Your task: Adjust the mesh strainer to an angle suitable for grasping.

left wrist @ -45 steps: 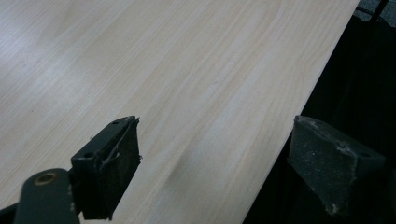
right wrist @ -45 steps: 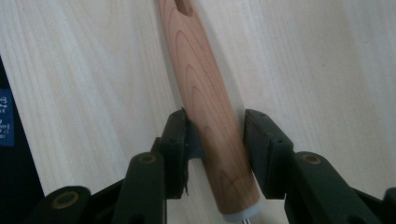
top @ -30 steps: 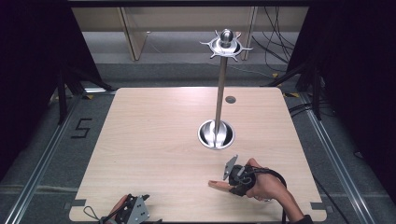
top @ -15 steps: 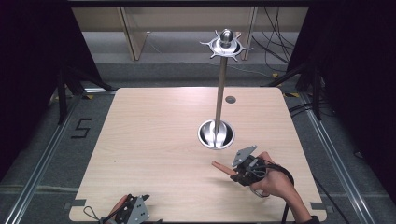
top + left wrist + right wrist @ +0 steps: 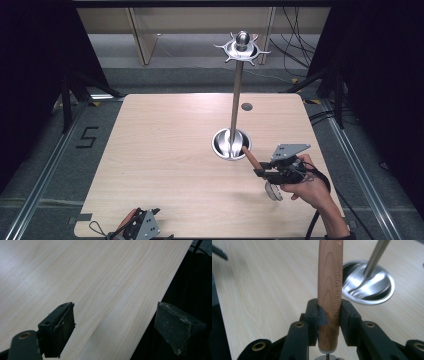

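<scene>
At the near edge of the table (image 5: 165, 150), toward its left corner, the left gripper (image 5: 142, 227) sits low and idle. In the left gripper view its jaws stand wide apart with only bare wood and the table's edge between them, so it holds nothing.

Past the middle of the table stands a metal rack (image 5: 235, 95): a round shiny base (image 5: 231, 144), a tall thin pole, and a notched ring with a ball on top (image 5: 242, 47). No utensil shows on the ring.

Toward the near right corner, the right gripper (image 5: 260, 169) is closed firmly on the wooden handle (image 5: 329, 300) of a kitchen utensil (image 5: 255, 162). The right gripper view shows both jaws pressed against the handle near its lower end, with the handle running up and away toward the base. In the high view the handle's free tip lies just beside the base's rim, perhaps touching it, and a pale round metal part (image 5: 273, 191) shows under the hand; that is probably the utensil's working end, though it is too small to be sure.

As a judgement, the pickup is done and the utensil is lifted off the wood. If it is meant for the rack, what is left is to raise it to the ring, hook it in a notch and let go.
</scene>
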Tool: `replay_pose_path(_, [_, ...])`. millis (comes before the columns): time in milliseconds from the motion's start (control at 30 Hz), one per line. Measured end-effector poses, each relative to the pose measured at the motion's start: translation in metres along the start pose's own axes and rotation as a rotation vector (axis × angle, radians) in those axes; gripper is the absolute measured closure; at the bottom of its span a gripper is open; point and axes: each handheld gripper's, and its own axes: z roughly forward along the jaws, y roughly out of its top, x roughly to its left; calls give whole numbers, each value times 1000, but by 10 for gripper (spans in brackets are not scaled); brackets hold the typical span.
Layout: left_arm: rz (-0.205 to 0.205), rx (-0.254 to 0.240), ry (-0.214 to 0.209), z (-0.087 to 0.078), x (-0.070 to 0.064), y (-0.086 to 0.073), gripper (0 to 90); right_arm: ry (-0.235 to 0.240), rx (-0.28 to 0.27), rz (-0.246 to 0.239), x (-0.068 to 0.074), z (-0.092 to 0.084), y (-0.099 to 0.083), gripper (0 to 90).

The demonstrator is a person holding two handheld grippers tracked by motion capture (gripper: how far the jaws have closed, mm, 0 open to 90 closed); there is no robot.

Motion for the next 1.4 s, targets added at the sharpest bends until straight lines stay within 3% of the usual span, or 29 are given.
replay_pose_path(167, [1,-3,1,-1,0,0,156,-36,-85,-3,-6,-11,6,713])
replay_pose_path(267, [2,-4,3,-1,0,0,156,-37,-89,4,-7,-14,10,713])
replay_pose_path(300, [-5,0,-13,0,0,0,155,-32,-119,-30,-10,-14,15,713])
replay_pose_path(367, [2,2,3,-1,1,0,156,-43,-127,-26,-9,-16,19,713])
replay_pose_path(600, [-7,3,3,0,1,-1,155,-66,-173,-12,-13,-23,33,713])
replay_pose_path(667, [-35,-23,-10,2,1,-1,155,-68,-196,-4,-14,-25,38,713])
replay_pose_path(833, [-34,-30,0,1,1,-1,155,-106,-250,10,-14,-32,49,713])
replay_pose_path(867, [-6,-1,4,-1,2,-1,155,-102,-264,4,-14,-33,52,713])
replay_pose_path(1000, [-8,0,5,-1,2,-1,155,-116,-309,-10,-14,-36,59,713])
replay_pose_path(1033, [-37,-23,-16,2,0,-1,156,-117,-331,-14,-13,-40,65,713])
replay_pose_path(1067, [-37,-23,-16,2,0,-1,156,-117,-331,-14,-13,-40,65,713])
replay_pose_path(1167, [-38,-25,-17,2,1,-1,155,-152,-368,-39,-13,-45,74,713])
replay_pose_path(1233, [-15,0,-10,0,2,-1,156,-141,-396,-15,-11,-48,78,714])
replay_pose_path(1267, [-30,-24,2,1,1,-1,155,-149,-404,-8,-11,-50,80,713])
replay_pose_path(1333, [-37,-34,-13,2,0,-1,155,-164,-431,-18,-12,-54,84,713])
replay_pose_path(1400, [-34,-24,-16,2,0,-1,155,-180,-472,7,-12,-58,90,713])
